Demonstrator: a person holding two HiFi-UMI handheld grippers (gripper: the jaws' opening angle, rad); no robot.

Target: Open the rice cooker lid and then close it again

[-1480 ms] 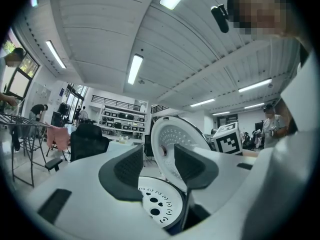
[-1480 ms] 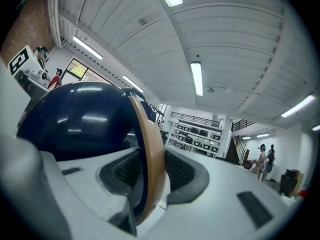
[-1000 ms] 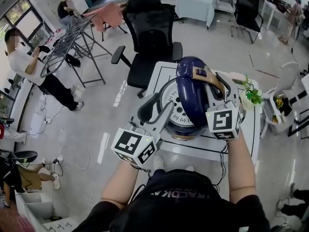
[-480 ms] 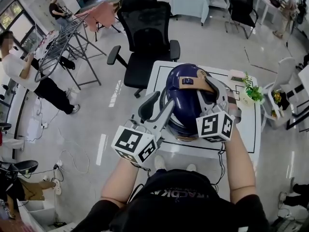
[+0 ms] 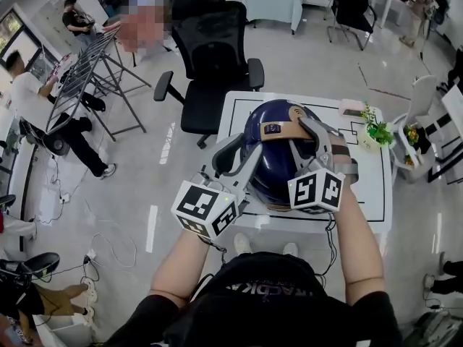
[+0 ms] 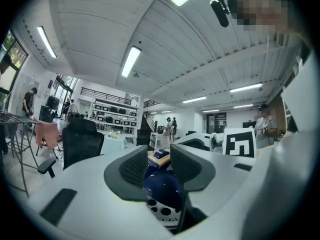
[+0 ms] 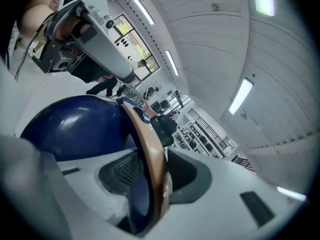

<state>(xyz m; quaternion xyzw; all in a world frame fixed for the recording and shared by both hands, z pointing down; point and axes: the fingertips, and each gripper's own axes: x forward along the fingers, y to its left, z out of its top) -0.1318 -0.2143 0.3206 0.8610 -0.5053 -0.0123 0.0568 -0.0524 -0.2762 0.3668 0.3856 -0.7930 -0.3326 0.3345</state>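
A dark blue rice cooker [image 5: 278, 154] stands on a white table [image 5: 370, 190]. Its domed lid [image 7: 75, 124] is down, or nearly down, on the body. My right gripper [image 5: 312, 134] reaches over the top from the right and is shut on the lid's tan handle strip [image 7: 150, 149], which fills the gap between the pads; its jaws have just been opening a little. My left gripper [image 5: 239, 154] is at the cooker's left side. Its jaws have just been closing, and the blue edge [image 6: 162, 191] shows low between them with a gap left at the pads.
A black office chair [image 5: 210, 56] stands behind the table. A small potted plant [image 5: 376, 130] sits at the table's right end. A drying rack [image 5: 87, 71] and people stand at the far left. Cables trail on the floor at the lower left.
The lid, upright and open a second ago, has swung down onto the body with my right gripper on its handle. My left gripper has shifted slightly along the cooker's left side.
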